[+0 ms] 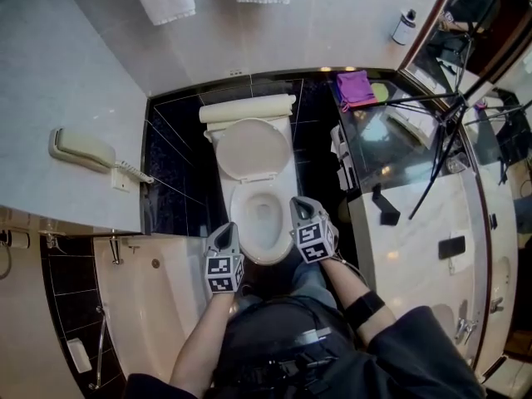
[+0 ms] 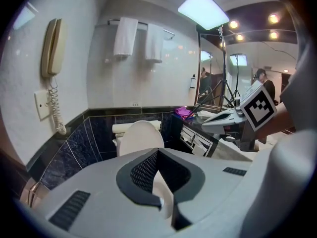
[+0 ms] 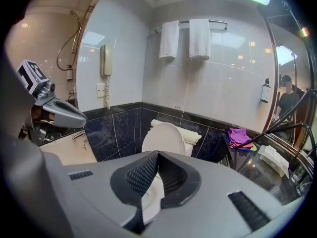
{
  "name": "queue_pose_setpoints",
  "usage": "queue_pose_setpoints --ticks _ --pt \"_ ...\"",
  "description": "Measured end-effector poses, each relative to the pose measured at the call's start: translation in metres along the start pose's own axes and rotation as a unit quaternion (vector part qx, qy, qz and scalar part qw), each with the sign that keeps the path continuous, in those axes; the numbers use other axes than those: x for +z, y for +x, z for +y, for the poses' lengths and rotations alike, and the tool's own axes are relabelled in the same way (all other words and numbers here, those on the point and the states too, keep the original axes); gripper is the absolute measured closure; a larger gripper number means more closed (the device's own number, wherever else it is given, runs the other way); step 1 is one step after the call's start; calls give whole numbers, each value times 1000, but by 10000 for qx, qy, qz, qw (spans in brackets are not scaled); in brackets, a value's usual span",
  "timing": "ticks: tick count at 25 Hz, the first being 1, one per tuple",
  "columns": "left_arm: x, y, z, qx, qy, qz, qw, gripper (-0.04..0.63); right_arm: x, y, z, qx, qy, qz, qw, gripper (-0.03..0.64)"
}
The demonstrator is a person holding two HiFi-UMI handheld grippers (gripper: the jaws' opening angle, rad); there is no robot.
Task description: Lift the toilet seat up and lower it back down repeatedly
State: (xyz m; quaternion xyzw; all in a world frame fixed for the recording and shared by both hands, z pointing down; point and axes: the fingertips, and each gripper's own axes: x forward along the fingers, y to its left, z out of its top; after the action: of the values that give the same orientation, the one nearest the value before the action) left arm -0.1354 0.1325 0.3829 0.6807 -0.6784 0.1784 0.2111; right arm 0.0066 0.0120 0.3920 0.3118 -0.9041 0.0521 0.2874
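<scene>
The white toilet (image 1: pixel 263 216) stands against the dark tiled wall. Its seat and lid (image 1: pixel 252 149) are raised and lean back on the tank; they also show upright in the left gripper view (image 2: pixel 140 138) and the right gripper view (image 3: pixel 164 137). The bowl's bare rim (image 1: pixel 238 223) lies open below. My left gripper (image 1: pixel 225 231) hovers over the bowl's front left, my right gripper (image 1: pixel 298 204) over its right rim. Both are shut with nothing between the jaws, which meet at their tips (image 2: pixel 157 151) (image 3: pixel 157 153). Neither touches the seat.
A wall phone (image 1: pixel 83 150) hangs at the left, above a bathtub (image 1: pixel 150 306). At the right is a glossy counter (image 1: pixel 416 214) with a purple cloth (image 1: pixel 355 87) and a tripod (image 1: pixel 449 131). Two towels (image 3: pixel 190 38) hang above the toilet.
</scene>
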Motion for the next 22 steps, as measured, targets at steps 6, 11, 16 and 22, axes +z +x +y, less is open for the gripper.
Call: queue_pose_setpoints --ticks 6,11,16,22 --pt "3 -3 2 56 105 -133 9998 595 1 -3 0 0 -47 49 10000 598" --pt "5 -1 -1 42 170 -180 9997 595 5 -2 -2 -32 -96 60 9999 598" --pt "10 6 -4 -46 224 -148 9996 595 9 2 -14 -178 -80 56 9998 597" --pt "9 23 -5 -94 359 -125 9992 595 -16 17 -32 -302 120 315 9990 560"
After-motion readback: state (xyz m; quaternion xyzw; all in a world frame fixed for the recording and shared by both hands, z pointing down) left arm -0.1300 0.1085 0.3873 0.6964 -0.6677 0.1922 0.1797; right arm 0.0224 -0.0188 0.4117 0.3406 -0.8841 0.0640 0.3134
